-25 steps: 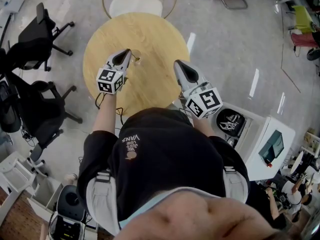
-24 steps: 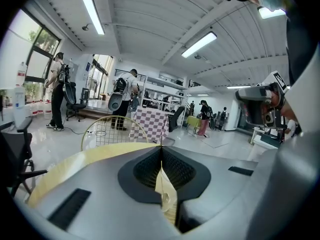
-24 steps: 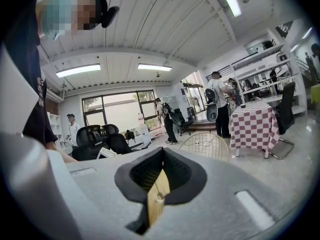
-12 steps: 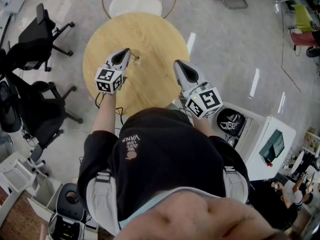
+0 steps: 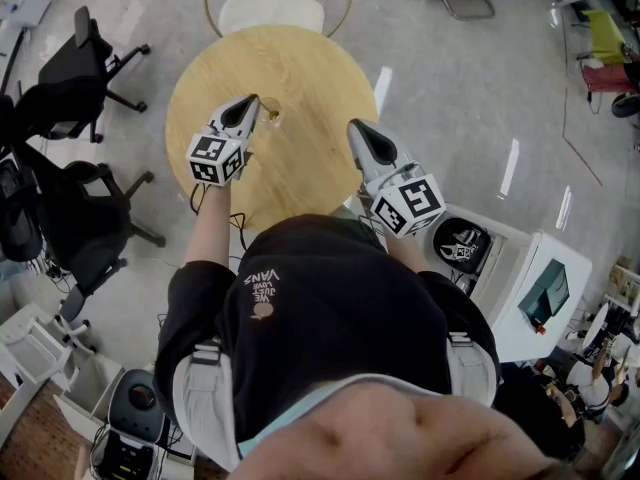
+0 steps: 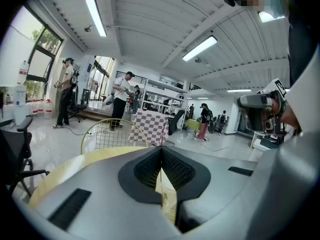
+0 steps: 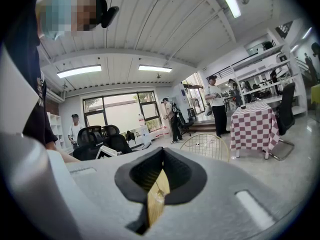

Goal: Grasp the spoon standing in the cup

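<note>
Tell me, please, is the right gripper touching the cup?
Apart. The head view shows bare table between the right gripper and the cup; the right gripper view shows the cup small, well beyond its jaws.

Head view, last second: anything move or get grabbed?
The left gripper drifted slightly to the person's left, its tip just left of the cup. Its jaws meet at the tips in its own view, and nothing was taken hold of or let go. The right gripper, the cup and the round table stayed as they were.
</note>
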Demonstrator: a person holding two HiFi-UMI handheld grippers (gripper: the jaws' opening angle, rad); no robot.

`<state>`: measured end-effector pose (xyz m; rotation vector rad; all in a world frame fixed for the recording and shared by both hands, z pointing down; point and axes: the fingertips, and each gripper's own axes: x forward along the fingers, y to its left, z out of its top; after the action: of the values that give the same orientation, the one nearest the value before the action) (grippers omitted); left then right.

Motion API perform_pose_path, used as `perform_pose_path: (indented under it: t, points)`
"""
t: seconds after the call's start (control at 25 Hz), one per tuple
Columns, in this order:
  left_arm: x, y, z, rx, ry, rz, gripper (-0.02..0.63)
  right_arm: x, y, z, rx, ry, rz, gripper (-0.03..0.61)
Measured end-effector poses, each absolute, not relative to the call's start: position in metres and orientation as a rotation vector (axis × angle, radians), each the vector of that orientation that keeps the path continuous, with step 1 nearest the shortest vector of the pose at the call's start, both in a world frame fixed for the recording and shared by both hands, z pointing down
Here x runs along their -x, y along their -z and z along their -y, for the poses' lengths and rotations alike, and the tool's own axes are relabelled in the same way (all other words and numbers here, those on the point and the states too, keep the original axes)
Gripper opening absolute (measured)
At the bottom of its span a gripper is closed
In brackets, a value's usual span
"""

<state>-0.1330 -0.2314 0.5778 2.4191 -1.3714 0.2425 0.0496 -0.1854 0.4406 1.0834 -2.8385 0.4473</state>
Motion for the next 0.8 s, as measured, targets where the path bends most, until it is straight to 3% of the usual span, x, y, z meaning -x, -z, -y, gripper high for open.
perform_pose_path:
  t: [0.8]
  points:
    - [0.135, -0.55, 0.216, -2.443, -0.219, 1.415, 0.012, -0.051, -0.436, 0.166, -1.056, -0.439, 2.871, -0.002]
